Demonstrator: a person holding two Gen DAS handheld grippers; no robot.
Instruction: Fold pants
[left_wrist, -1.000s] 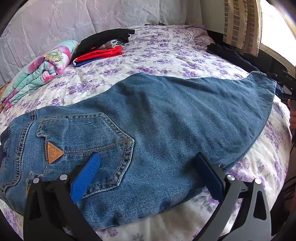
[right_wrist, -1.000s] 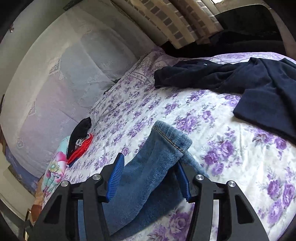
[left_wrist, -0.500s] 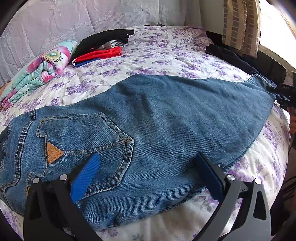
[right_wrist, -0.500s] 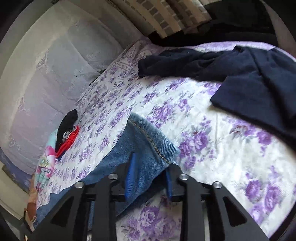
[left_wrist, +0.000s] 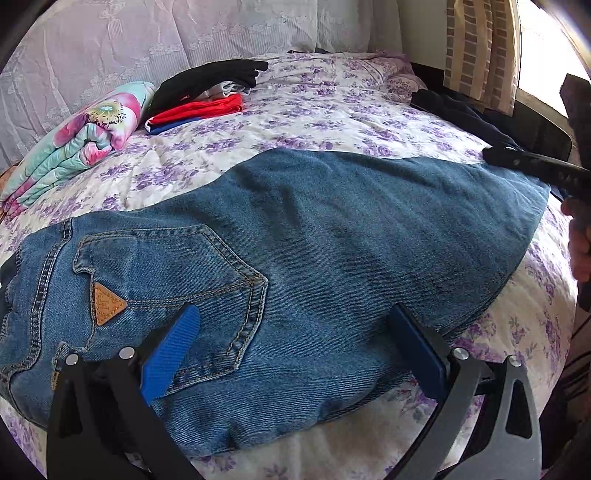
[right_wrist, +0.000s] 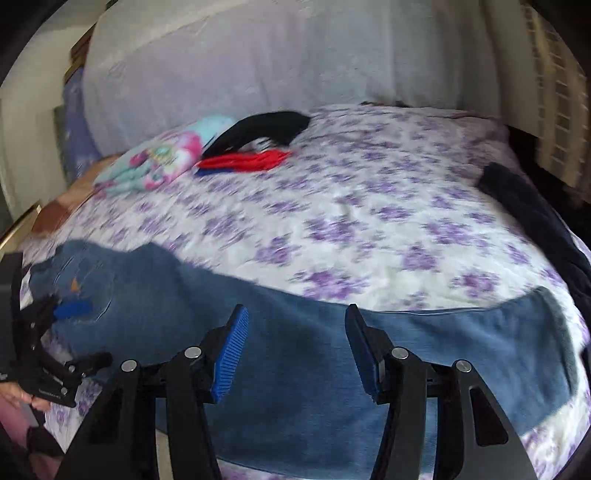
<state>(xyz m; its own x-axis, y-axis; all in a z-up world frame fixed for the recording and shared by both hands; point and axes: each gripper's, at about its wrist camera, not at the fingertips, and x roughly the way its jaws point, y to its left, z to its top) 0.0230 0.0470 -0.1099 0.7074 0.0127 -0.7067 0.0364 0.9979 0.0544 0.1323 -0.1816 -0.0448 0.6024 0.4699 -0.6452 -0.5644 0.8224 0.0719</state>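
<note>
The blue jeans (left_wrist: 314, 240) lie flat across the near side of the bed, folded lengthwise, back pocket and brown triangular patch (left_wrist: 107, 303) at the left, leg hems at the right. My left gripper (left_wrist: 295, 354) is open and empty, low over the seat of the jeans. In the right wrist view the jeans (right_wrist: 295, 332) stretch from left to right. My right gripper (right_wrist: 295, 350) is open and empty over the middle of the leg. The left gripper also shows in the right wrist view (right_wrist: 70, 314) at the waist end.
The bed (left_wrist: 332, 110) has a purple-flowered cover. A rolled floral quilt (left_wrist: 81, 136) and a stack of black, red and blue clothes (left_wrist: 203, 96) lie at the back left. A dark navy garment (right_wrist: 535, 218) lies at the right edge. Curtains (left_wrist: 476, 44) hang behind.
My right gripper has let go of the leg hem, opened, and swung back to the near side over the middle of the leg. The hem now lies flat. My left gripper has stayed put.
</note>
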